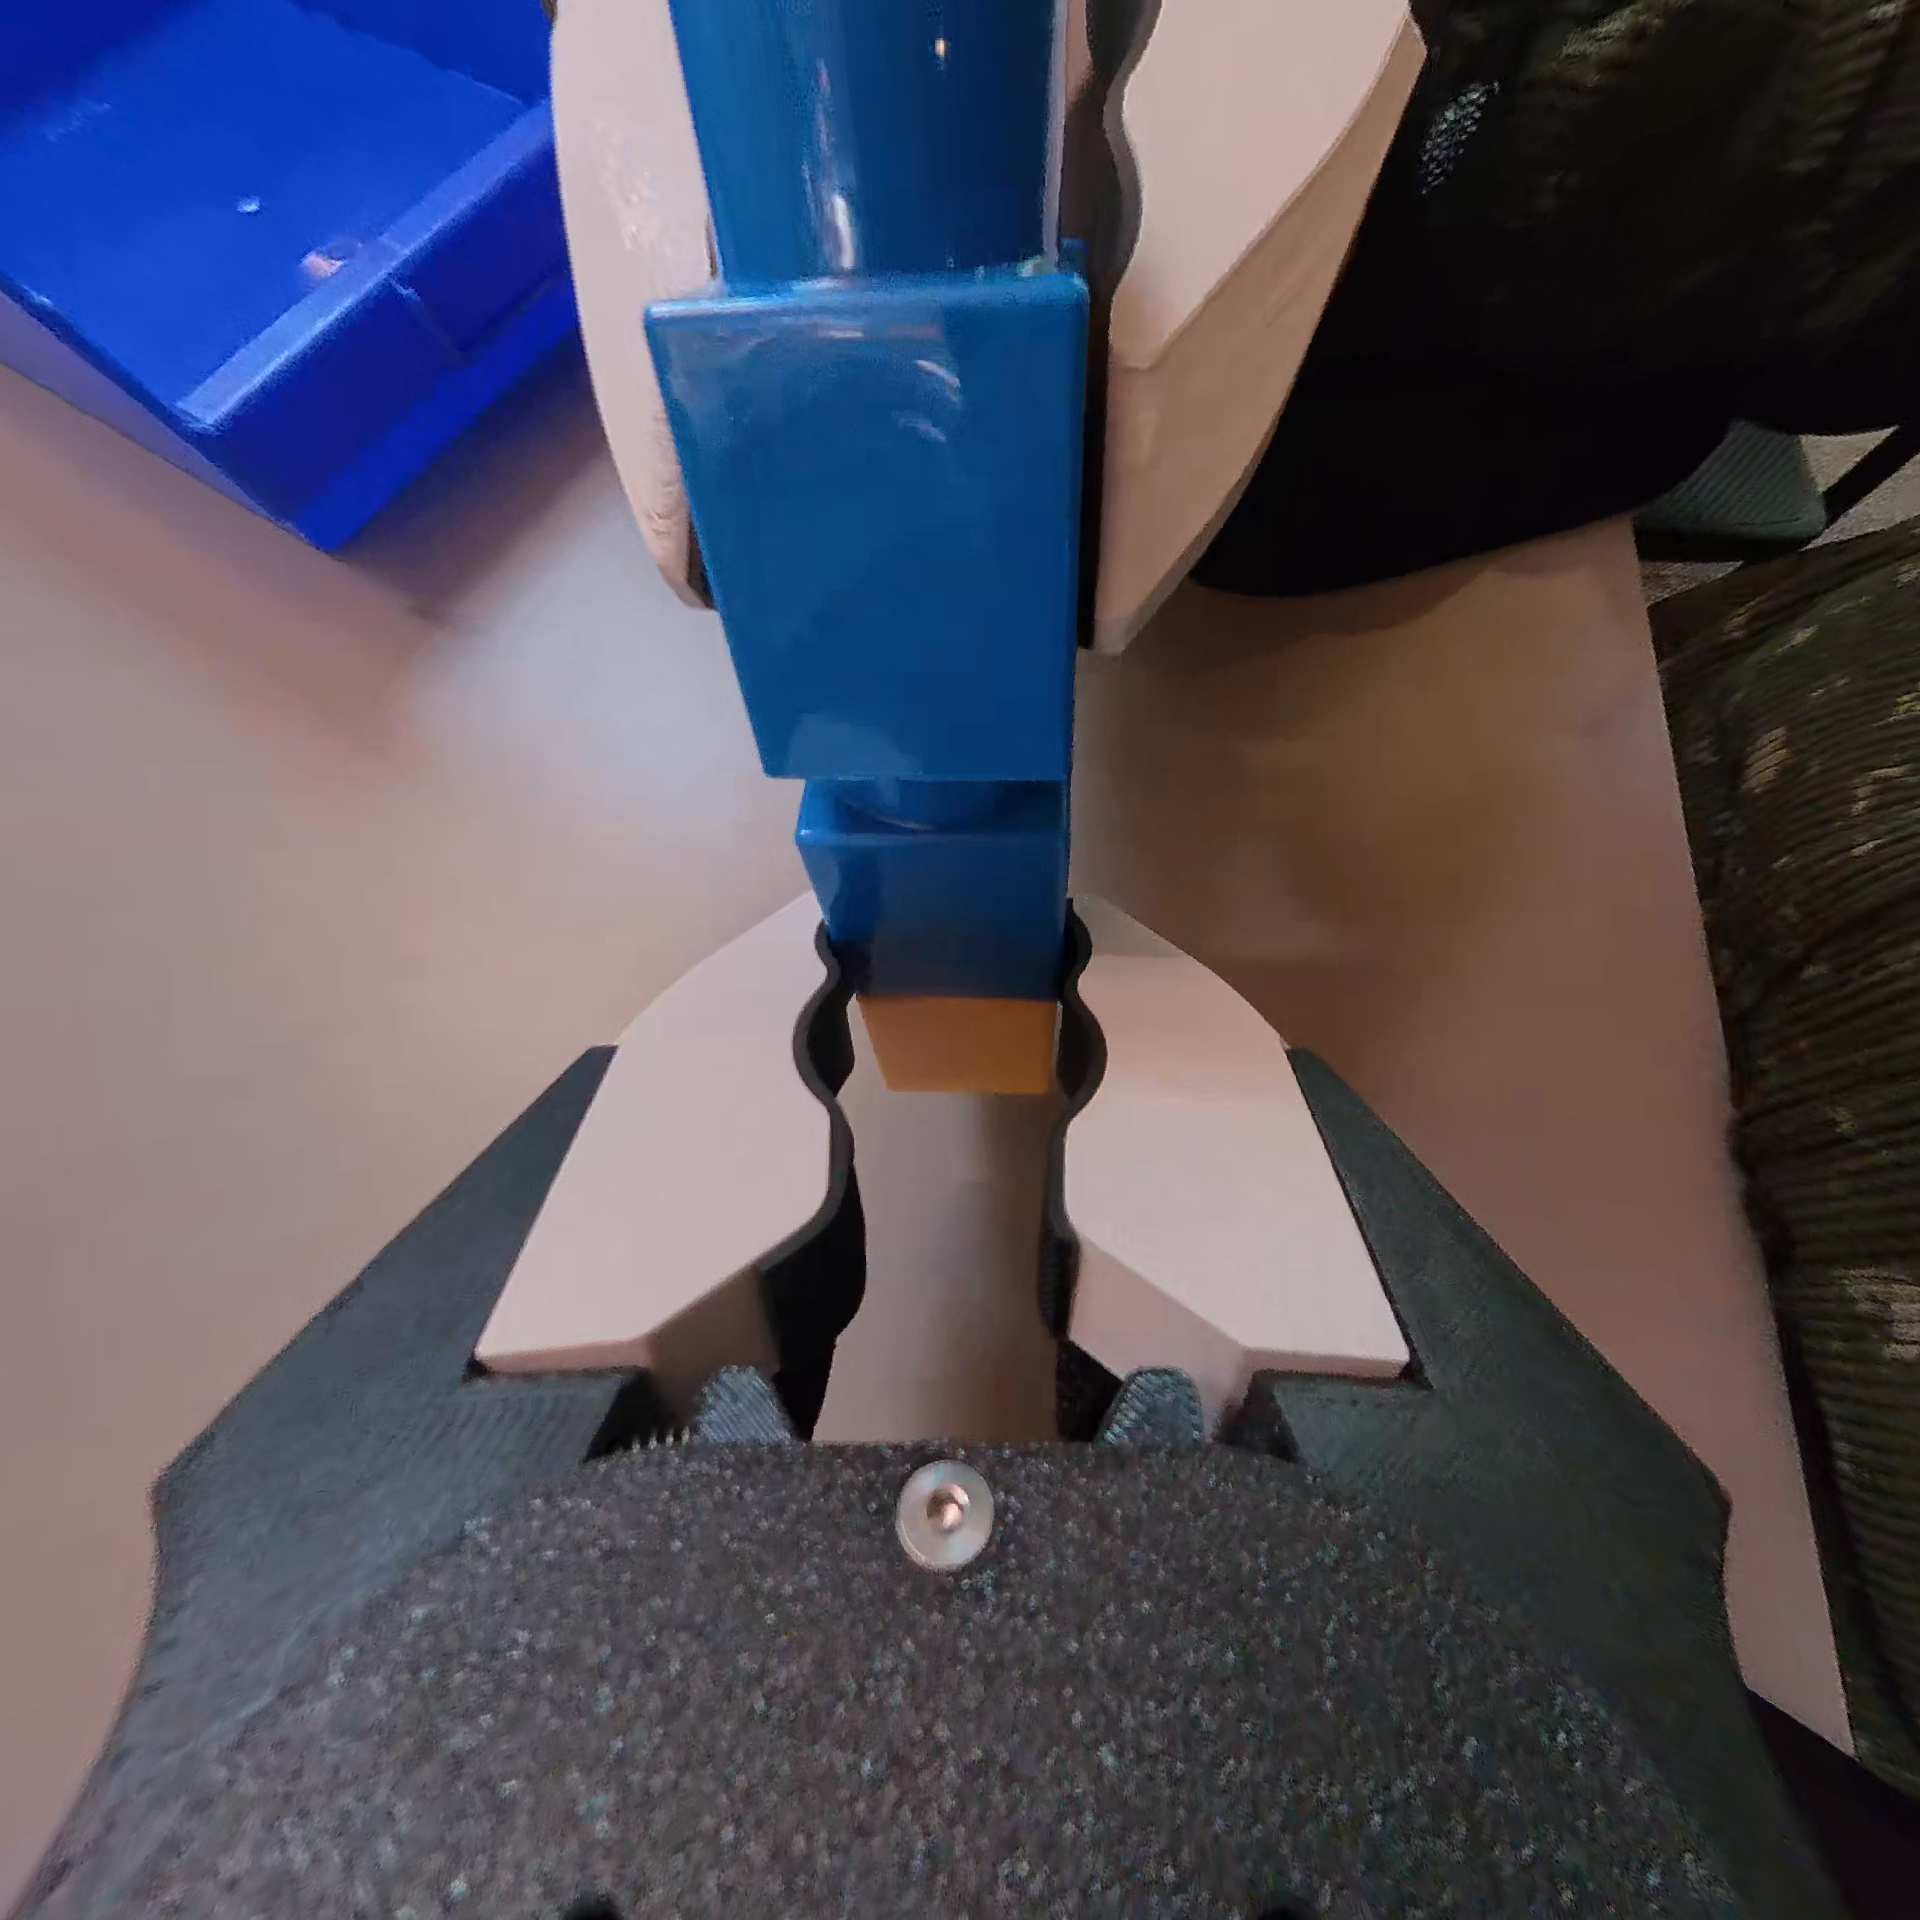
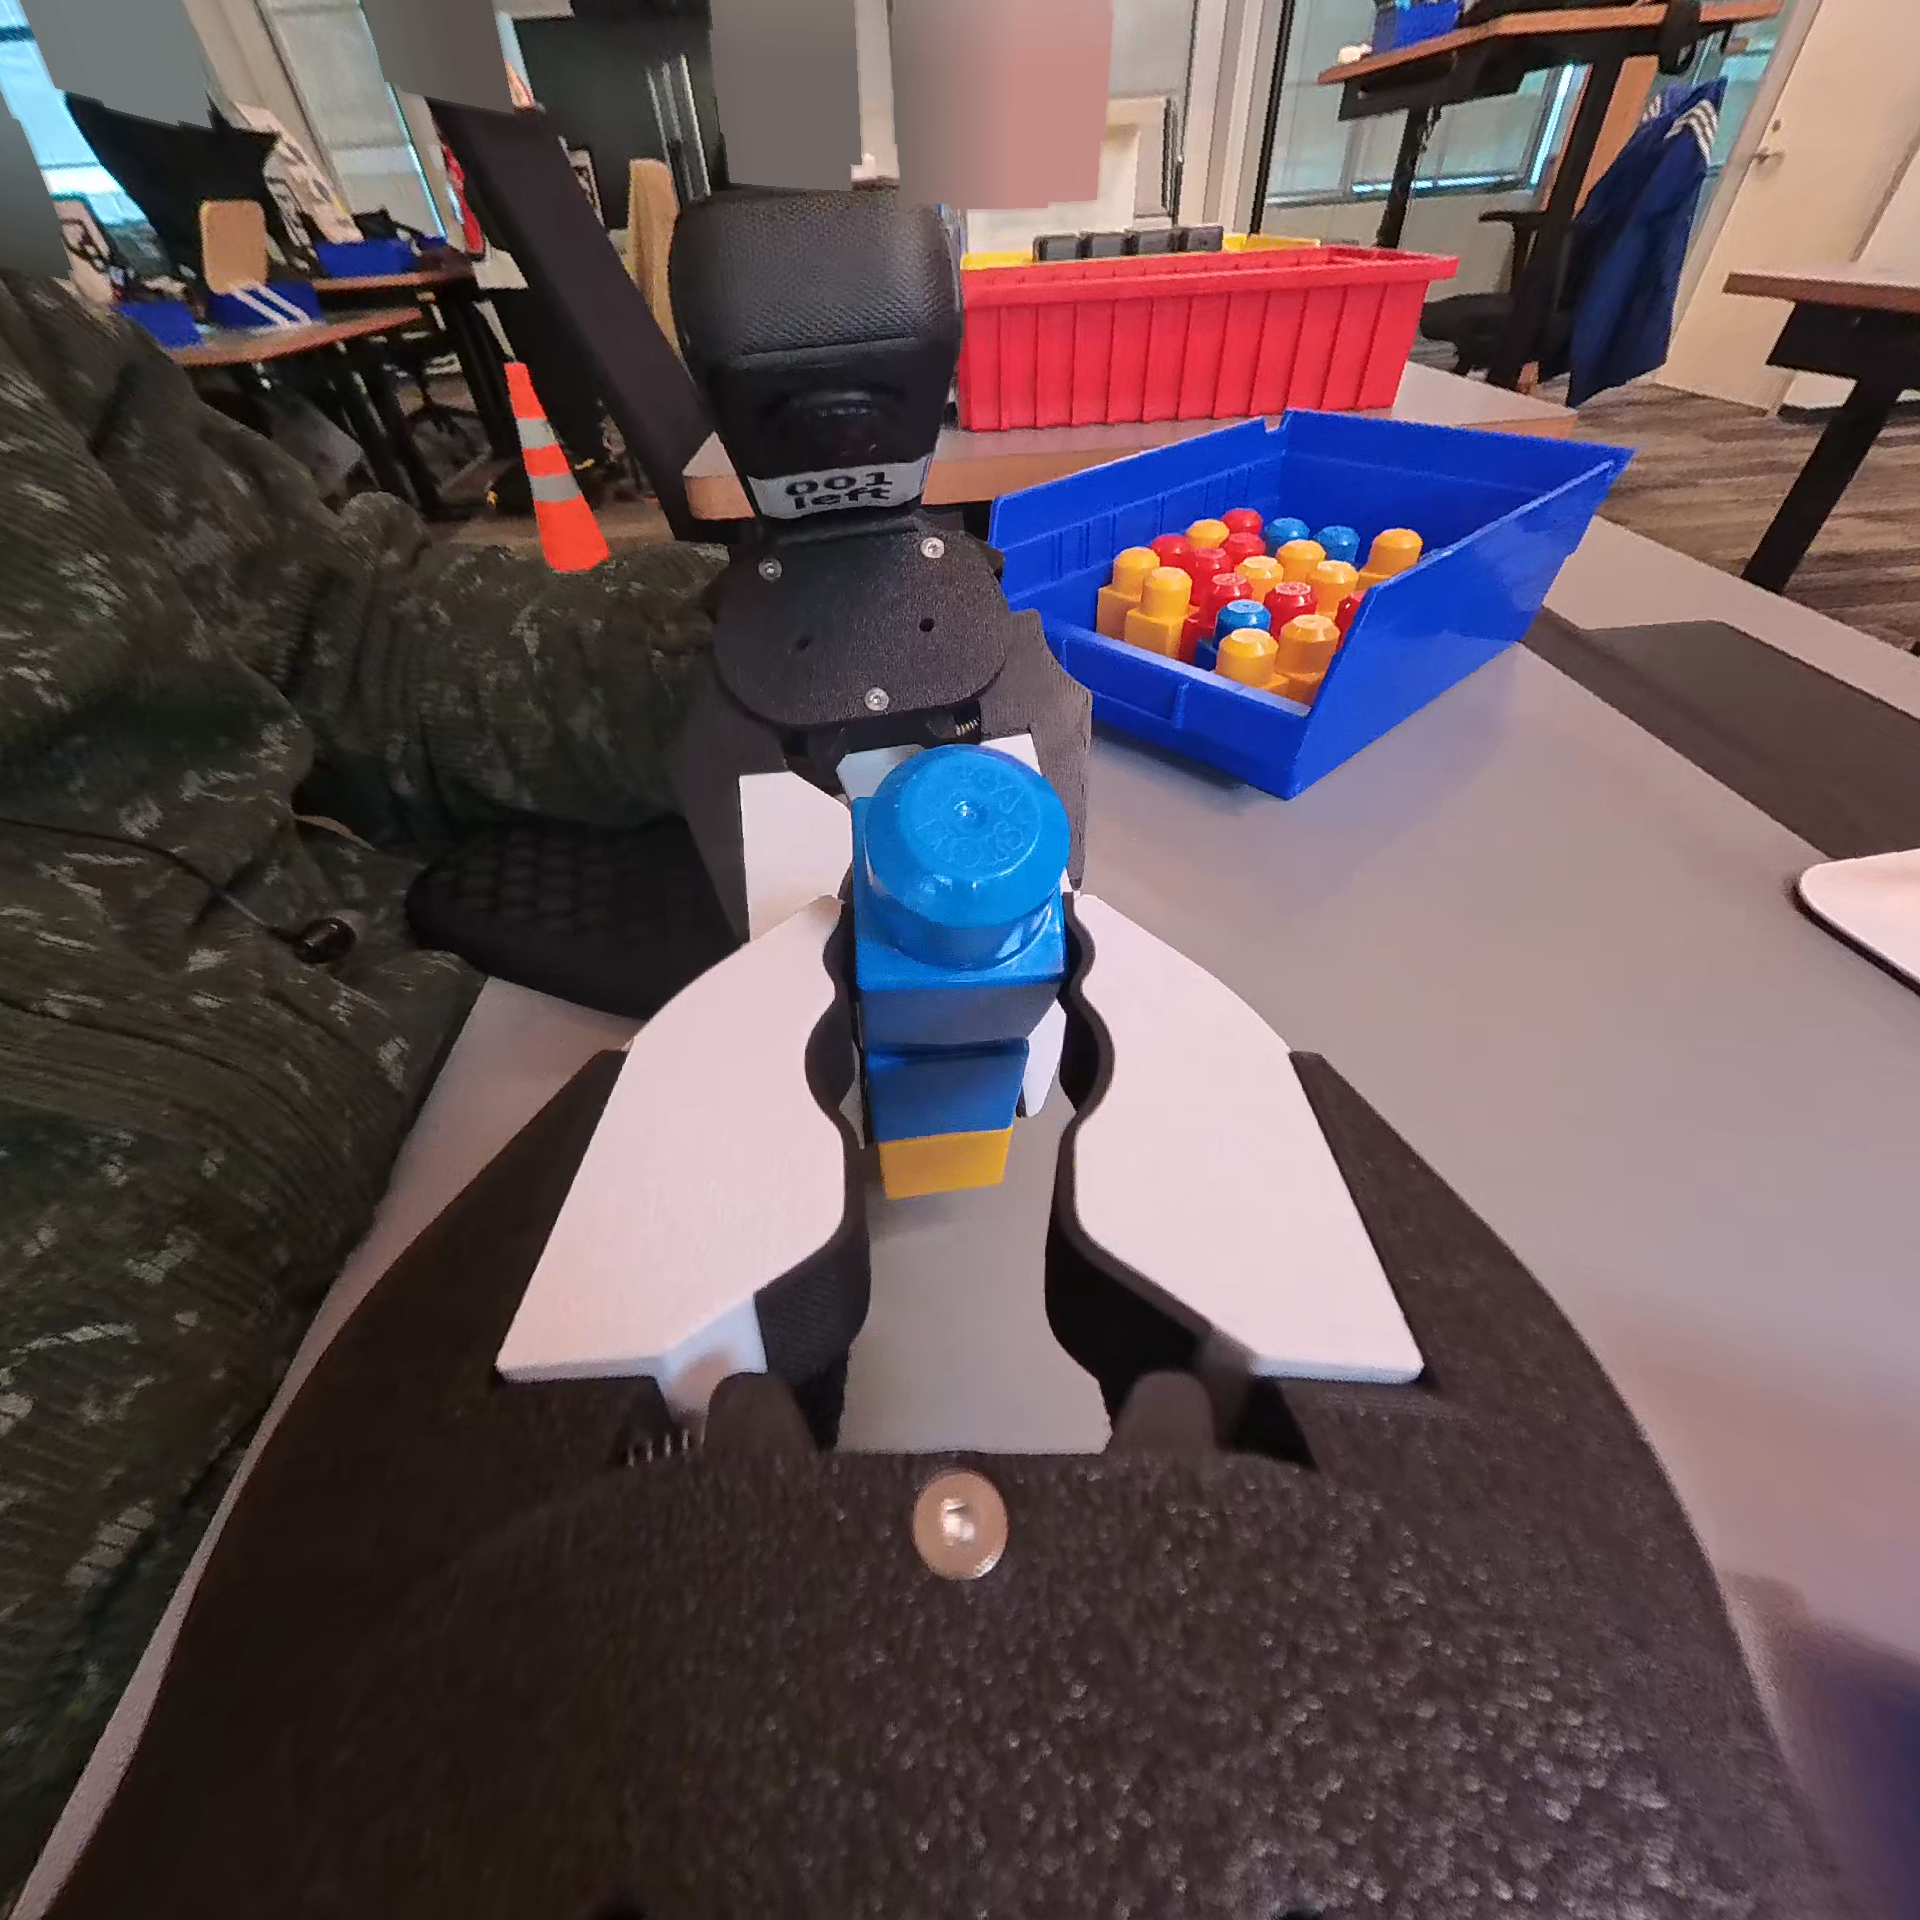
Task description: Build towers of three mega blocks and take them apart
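A tower of three mega blocks is held above the grey table (image 2: 1455,1018): a yellow block (image 2: 945,1162) at the bottom, a blue block (image 2: 940,1093) in the middle and a blue block (image 2: 961,914) on top. My left gripper (image 1: 945,966) is shut on the middle blue block (image 1: 935,894), with the yellow block (image 1: 961,1044) just behind its tips. My right gripper (image 2: 956,940) is shut on the top blue block (image 1: 883,540). In the left wrist view a small gap shows between the two blue blocks, with the stud visible. The two grippers face each other.
A blue bin (image 2: 1475,613) with several red, yellow and blue blocks (image 2: 1247,597) stands at the back right; it also shows in the left wrist view (image 1: 260,270). A red crate (image 2: 1195,332) lies beyond. A person's dark green sleeve (image 2: 208,727) lies left. A white object (image 2: 1870,904) sits at the right edge. The tips of one gripper are about 7 cm away from the tips of the other. Left tips and right tips are each some 35 cm from the white object (image 2: 1870,904).
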A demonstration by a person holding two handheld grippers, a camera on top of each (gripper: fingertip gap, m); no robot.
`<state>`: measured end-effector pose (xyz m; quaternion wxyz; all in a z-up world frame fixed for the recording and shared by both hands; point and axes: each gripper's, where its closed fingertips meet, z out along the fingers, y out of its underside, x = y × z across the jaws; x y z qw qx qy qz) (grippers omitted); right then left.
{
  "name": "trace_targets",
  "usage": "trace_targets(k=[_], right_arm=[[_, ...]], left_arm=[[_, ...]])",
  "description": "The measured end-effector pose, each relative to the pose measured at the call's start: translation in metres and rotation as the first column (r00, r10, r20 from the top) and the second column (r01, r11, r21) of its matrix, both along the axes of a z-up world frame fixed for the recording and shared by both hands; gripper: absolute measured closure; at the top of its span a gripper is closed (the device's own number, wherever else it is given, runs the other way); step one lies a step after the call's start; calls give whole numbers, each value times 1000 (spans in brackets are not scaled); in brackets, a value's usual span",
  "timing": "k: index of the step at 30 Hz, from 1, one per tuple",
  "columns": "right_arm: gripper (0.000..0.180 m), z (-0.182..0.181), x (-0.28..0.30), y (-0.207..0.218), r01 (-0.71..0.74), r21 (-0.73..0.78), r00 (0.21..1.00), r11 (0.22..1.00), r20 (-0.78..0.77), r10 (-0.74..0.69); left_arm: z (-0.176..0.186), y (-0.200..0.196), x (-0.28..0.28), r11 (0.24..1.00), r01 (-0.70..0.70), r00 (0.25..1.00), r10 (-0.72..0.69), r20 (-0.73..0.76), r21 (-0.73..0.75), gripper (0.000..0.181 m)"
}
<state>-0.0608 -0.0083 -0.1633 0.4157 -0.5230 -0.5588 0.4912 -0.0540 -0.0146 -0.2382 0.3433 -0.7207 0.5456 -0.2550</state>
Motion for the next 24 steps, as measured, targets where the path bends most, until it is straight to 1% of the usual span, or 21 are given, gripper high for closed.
trace_targets(k=[4, 8, 12, 16, 21, 24], right_arm=[[143, -2, 0, -2, -12, -23, 1000, 1000, 21, 12], [143, -9, 0, -2, -10, -42, 998, 999, 66, 13], [143, -13, -2, 0, -2, -62, 997, 998, 78, 7], [143, -14, 0, -3, -34, -95, 996, 995, 74, 41], [143, -28, 3, -8, -64, -96, 980, 993, 182, 80], [143, -39, 5, -11, -77, -60, 961, 995, 262, 90]], left_arm=[[0, -4, 2, 999, 18, 1000, -17, 18, -46, 144], [-4, -5, -1, 997, 15, 1000, -15, 3, -70, 144], [-5, -5, -5, 996, 8, 1000, -8, 1, -87, 145], [-3, -10, -4, 992, 42, 999, -39, 21, -115, 145], [-8, -13, -11, 993, 46, 998, -51, -44, -109, 145], [-13, -14, -16, 995, 47, 990, -57, -128, -87, 145]])
